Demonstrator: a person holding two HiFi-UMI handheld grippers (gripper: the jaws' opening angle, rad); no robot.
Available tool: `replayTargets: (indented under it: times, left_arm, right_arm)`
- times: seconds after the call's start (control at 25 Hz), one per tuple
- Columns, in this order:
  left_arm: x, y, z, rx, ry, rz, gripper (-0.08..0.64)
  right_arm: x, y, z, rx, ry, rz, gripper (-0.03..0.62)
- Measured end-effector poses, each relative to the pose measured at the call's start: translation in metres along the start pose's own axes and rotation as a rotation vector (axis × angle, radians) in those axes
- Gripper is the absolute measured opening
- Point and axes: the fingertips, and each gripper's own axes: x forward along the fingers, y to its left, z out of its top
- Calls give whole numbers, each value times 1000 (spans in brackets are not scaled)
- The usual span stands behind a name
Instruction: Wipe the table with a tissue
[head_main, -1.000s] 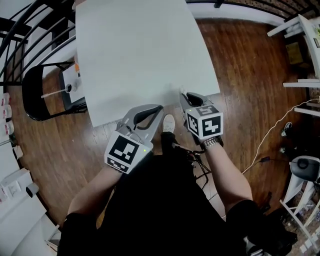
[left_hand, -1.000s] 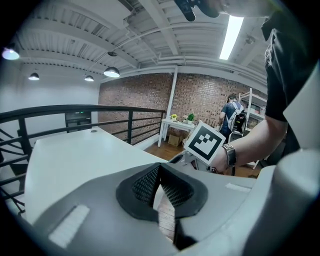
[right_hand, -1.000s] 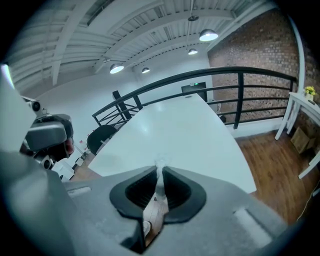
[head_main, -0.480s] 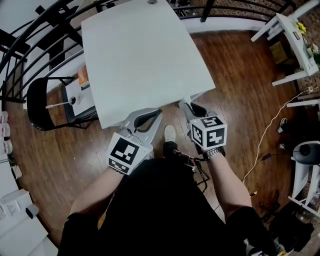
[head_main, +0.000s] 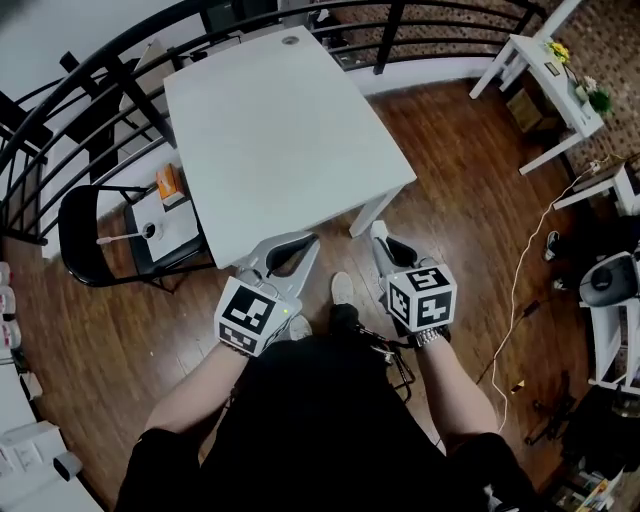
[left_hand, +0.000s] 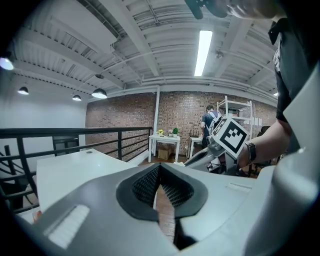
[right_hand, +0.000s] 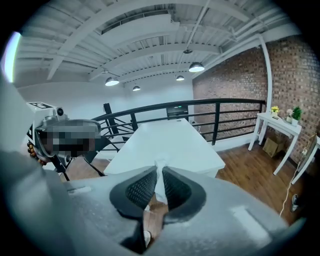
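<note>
The white table (head_main: 280, 130) stands ahead of me with a bare top. Both grippers hang over the wooden floor, just short of its near edge. My right gripper (head_main: 378, 231) is shut on a thin white tissue (right_hand: 160, 176), which sticks up between the jaws in the right gripper view, with the table (right_hand: 165, 142) beyond it. My left gripper (head_main: 307, 241) is to its left. In the left gripper view the left gripper (left_hand: 159, 173) has its pads pressed together with nothing between them, and the right gripper's marker cube (left_hand: 231, 136) shows to the right.
A black chair (head_main: 85, 235) stands left of the table, with an orange box (head_main: 170, 181) and small items on its seat. A black railing (head_main: 120, 50) runs behind the table. A white side table (head_main: 545, 60) is at the upper right. A cable (head_main: 520, 290) lies on the floor.
The view has pulled back from the table. Both grippers, at its near edge a second ago, now hang clear of it over the floor. The right gripper still holds the tissue.
</note>
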Motion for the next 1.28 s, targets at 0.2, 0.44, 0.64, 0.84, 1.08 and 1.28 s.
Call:
replayTargets:
  times: [0.2,0.44,0.64,0.84,1.08,1.28]
  left_arm:
    - [-21,-4,2,-4,-10,-8,15]
    - [-33,-7,7,-14,-29,4,15]
    - [-34,-15,16,-8,-48,22,15]
    - [-29,-32,31,10,-73,35,15]
    - [-24,-46,52,37,-100,44,15]
    - [-19,-52,59,48,-104,54,15]
  right_arm:
    - [-25,20,-4,-4,-43,-5,20]
    - [-46,38,7,-33,-104,21,20]
    - [-61,46,19,-56,-156,57,20]
    - [-81,49,43,-82,-266,111,21]
    - [-98,55,66,-96,-371,168,21]
    - [-104,50,70,-103,-394,179,21]
